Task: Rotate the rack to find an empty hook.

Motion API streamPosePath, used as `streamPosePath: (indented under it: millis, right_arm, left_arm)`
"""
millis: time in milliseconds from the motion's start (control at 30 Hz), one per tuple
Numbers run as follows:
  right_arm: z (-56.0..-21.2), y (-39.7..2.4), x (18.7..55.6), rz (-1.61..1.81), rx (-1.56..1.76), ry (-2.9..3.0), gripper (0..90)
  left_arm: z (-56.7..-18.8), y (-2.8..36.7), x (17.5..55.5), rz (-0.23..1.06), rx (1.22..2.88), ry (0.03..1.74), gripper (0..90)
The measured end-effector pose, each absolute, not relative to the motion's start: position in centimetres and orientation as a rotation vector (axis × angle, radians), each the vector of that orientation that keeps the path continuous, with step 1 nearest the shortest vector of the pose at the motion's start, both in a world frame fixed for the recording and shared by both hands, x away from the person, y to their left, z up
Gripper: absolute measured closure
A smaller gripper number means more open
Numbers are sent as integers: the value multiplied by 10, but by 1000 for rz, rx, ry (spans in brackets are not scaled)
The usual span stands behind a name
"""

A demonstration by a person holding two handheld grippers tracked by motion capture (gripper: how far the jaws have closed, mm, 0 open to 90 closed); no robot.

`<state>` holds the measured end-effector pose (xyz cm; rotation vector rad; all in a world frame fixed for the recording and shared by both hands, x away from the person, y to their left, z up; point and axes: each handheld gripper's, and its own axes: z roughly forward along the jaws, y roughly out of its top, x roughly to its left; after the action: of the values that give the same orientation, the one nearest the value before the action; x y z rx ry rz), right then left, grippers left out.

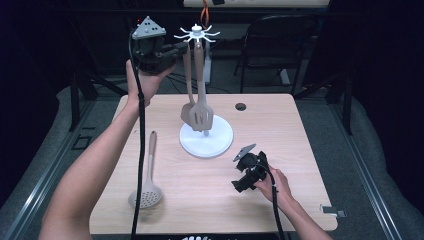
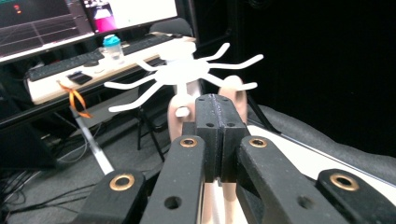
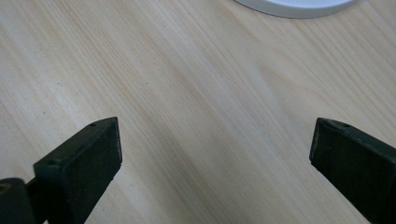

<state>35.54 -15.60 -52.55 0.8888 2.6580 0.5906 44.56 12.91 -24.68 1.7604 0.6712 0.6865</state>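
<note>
Two spatulas (image 1: 196,107) hung on rack (image 1: 197,34); skimmer (image 1: 147,192) left on desk (image 1: 280,125). Left gripper (image 2: 215,109) fingers together, empty, just short of hooks; right gripper (image 3: 212,154) fingers apart.

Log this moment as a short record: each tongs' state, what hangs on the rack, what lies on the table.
left tongs: shut, nothing visibly between them, raised beside the top of the rack
right tongs: open, low over the bare table
rack: white, hooked arms on top, round base on the table
on the rack: solid spatula and slotted spatula, both hanging
on the table: skimmer spoon, lying flat at the person's left, untouched
</note>
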Motion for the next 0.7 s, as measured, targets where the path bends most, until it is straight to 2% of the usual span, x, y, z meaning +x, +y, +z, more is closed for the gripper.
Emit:
streamPosePath:
  millis: [700]
  right_arm:
    - [-526,-155,355,603,898,2652,19]
  left_arm:
    - [-247,140,461,702,1750,745,900]
